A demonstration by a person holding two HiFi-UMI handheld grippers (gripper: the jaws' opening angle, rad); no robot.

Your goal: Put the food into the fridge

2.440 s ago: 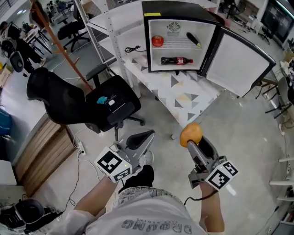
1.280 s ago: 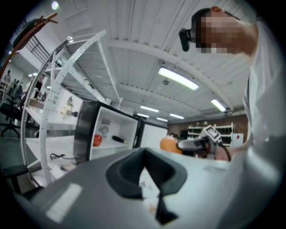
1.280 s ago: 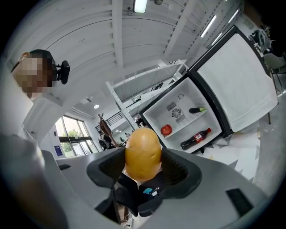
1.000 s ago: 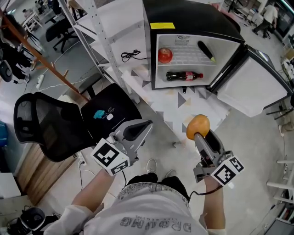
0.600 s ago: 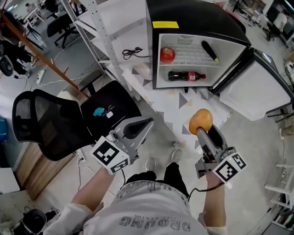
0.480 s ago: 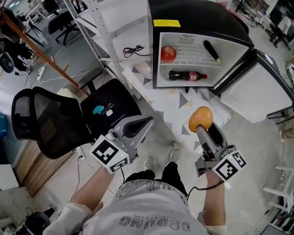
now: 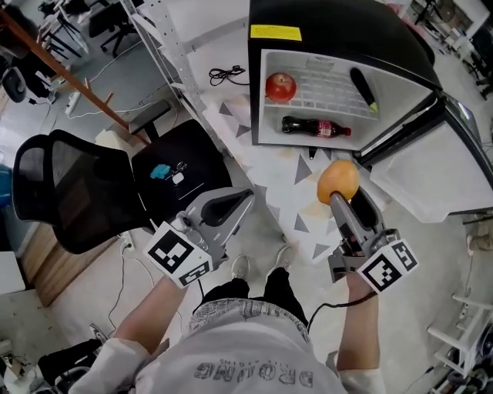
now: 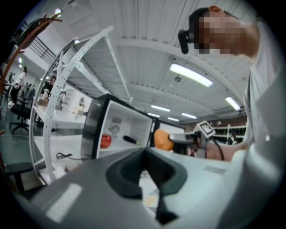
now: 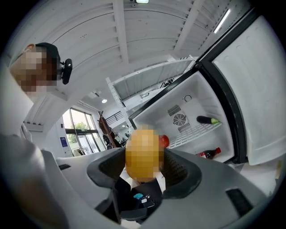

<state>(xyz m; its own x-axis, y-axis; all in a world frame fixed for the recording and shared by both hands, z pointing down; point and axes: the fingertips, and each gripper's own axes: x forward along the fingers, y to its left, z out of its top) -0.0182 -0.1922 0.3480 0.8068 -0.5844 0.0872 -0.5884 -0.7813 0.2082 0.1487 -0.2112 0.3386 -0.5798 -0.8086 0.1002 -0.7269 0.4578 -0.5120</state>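
Orange-yellow fruit [image 7: 338, 180] is pinched in the right tongs [image 7: 342, 198], held in the air in front of the open fridge [image 7: 323, 23], not inside it. Right gripper view: both jaws are pressed on the fruit [image 9: 143, 152] from either side, with the fridge interior straight behind it. Left tongs [image 7: 233, 203] are pressed together with nothing between them; in the left gripper view the dark pads [image 8: 129, 172] meet along a seam. They hang off to the left, near the black office chair [image 7: 85, 185], well apart from the fridge. The fridge is a black mini unit on a white desk [image 7: 285, 192] with a triangle pattern. Its door [image 7: 431, 177] is swung wide to the right, white inner face showing. Inside, on the upper wire shelf, a red round fruit [image 7: 280, 85] sits at left and a dark long vegetable [image 7: 364, 89] lies at right, apart from each other. Below the shelf a cola bottle [image 7: 315, 127] lies on its side. A small blue item [image 7: 159, 171] rests on the chair seat. A black cable [image 7: 226, 75] lies left of the fridge.
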